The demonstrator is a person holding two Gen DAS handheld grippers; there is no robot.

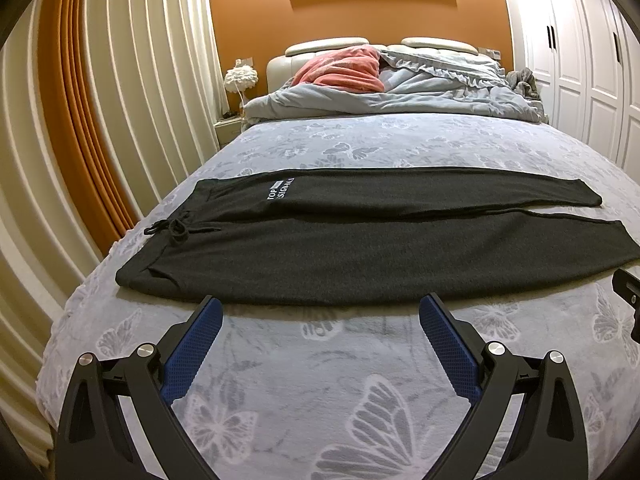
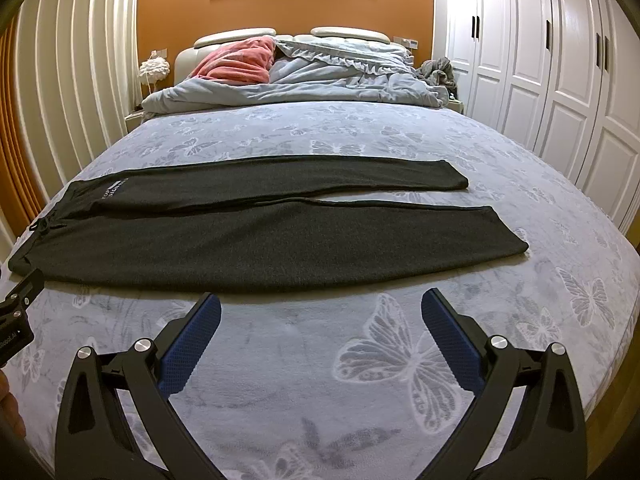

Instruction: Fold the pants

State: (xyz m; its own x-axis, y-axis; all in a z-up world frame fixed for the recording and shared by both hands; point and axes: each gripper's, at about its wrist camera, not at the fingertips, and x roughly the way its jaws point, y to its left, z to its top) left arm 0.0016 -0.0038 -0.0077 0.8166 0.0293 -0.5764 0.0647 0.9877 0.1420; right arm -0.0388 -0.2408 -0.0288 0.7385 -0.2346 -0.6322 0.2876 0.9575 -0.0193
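Dark grey pants (image 1: 360, 248) lie flat across the bed, waistband with drawstring at the left, both legs stretched to the right and slightly apart at the cuffs. They also show in the right wrist view (image 2: 248, 240). My left gripper (image 1: 322, 308) is open and empty, just short of the pants' near edge, toward the waist half. My right gripper (image 2: 320, 306) is open and empty, just short of the near leg's edge, toward the cuff half. Part of the right gripper shows at the left wrist view's right edge (image 1: 628, 292); part of the left gripper shows in the right wrist view (image 2: 18, 304).
The bed (image 1: 320, 380) has a grey butterfly-patterned cover. A crumpled blue duvet (image 1: 400, 96) and a pink blanket (image 1: 344, 70) lie at the headboard. Curtains (image 1: 120, 100) hang on the left, white wardrobes (image 2: 540, 60) stand on the right, and a lamp (image 1: 239, 76) stands by the bed.
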